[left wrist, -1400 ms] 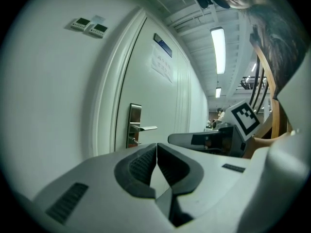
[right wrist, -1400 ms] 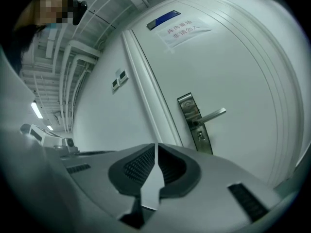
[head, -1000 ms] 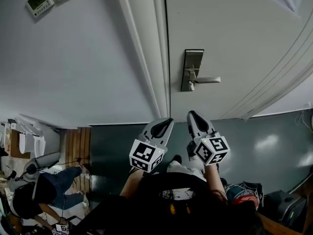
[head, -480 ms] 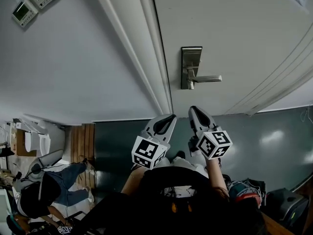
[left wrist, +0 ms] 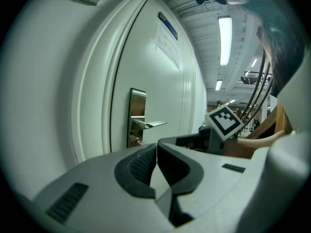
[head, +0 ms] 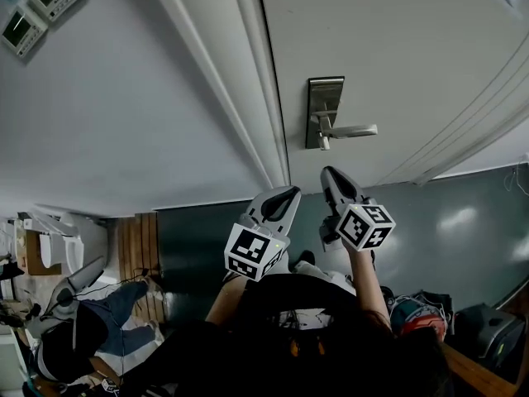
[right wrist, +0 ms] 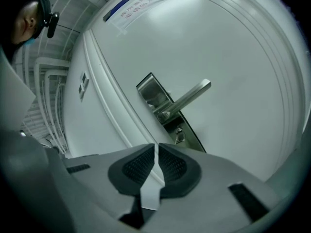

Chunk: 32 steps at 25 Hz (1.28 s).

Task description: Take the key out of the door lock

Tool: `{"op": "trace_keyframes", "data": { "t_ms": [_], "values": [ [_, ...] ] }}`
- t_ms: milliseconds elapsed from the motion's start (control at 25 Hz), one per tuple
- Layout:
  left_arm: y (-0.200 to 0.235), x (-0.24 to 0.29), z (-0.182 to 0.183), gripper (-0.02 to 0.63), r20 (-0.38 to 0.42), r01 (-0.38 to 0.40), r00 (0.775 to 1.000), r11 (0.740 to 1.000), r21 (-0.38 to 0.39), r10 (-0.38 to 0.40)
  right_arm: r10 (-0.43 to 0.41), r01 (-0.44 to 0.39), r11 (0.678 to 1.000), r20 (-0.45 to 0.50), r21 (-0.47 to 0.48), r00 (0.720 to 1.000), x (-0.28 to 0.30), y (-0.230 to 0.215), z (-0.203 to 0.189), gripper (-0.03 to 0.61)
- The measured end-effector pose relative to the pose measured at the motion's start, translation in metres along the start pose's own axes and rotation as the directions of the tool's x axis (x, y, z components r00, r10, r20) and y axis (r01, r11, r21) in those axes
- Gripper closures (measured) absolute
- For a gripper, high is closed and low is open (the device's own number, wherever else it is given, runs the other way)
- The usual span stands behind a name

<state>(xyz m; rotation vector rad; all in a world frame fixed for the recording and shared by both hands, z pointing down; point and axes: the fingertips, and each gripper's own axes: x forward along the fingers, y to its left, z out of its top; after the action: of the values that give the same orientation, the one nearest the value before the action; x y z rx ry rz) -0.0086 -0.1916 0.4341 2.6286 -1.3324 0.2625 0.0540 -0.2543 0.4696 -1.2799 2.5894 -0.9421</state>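
Note:
A metal lock plate (head: 323,110) with a lever handle (head: 352,130) sits on the white door (head: 397,64). A small key (right wrist: 179,135) sticks out of the plate below the lever; it also shows as the key (head: 324,144) and the key (left wrist: 138,141). My left gripper (head: 282,195) hangs below the door frame, shut and empty. My right gripper (head: 331,174) sits just under the lock plate, shut with nothing between its pads. Both are some way short of the key.
A white door frame (head: 248,64) runs left of the lock, with wall panels (head: 37,7) mounted at the upper left. A paper notice (right wrist: 133,6) hangs high on the door. A person (head: 78,329) crouches on the floor at lower left, and bags (head: 417,313) lie at lower right.
Both grippers have risen slightly toward the lock plate; the right one now stands nearer under it. The head view has shifted a little, moving the wall panels leftward.

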Motion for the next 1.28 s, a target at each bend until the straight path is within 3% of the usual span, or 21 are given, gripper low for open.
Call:
{"op": "trace_keyframes", "data": {
  "t_ms": [80,160,520,720,880,1280],
  "values": [
    [0.006,-0.002,0.005,0.604,0.007,0.017,1.000,1.000,0.003,-0.017,-0.011,0.011,0.999,0.001,0.033,1.000,0.005,-0.001,0.000,0.553],
    [0.015,-0.001,0.008,0.604,0.009,0.029,1.000,1.000,0.006,-0.029,-0.012,0.012,0.997,0.000,0.075,1.000,0.013,-0.003,-0.001,0.497],
    [0.037,0.012,0.012,0.604,-0.003,0.115,0.993,0.993,0.020,-0.115,-0.127,0.120,0.959,0.013,0.257,0.992,0.043,-0.045,-0.004,0.423],
    [0.044,0.019,0.013,0.604,-0.004,0.155,0.988,0.988,0.017,-0.155,-0.113,0.096,0.935,0.030,0.343,0.993,0.062,-0.053,-0.004,0.385],
    [0.048,0.024,0.012,0.604,-0.009,0.178,0.984,0.984,0.013,-0.178,-0.124,0.089,0.912,0.062,0.401,0.990,0.075,-0.060,-0.002,0.393],
    [0.046,0.033,0.007,0.604,-0.020,0.206,0.978,0.979,0.007,-0.206,-0.102,0.002,0.849,0.161,0.529,0.982,0.085,-0.066,0.004,0.531]
  ]
}}
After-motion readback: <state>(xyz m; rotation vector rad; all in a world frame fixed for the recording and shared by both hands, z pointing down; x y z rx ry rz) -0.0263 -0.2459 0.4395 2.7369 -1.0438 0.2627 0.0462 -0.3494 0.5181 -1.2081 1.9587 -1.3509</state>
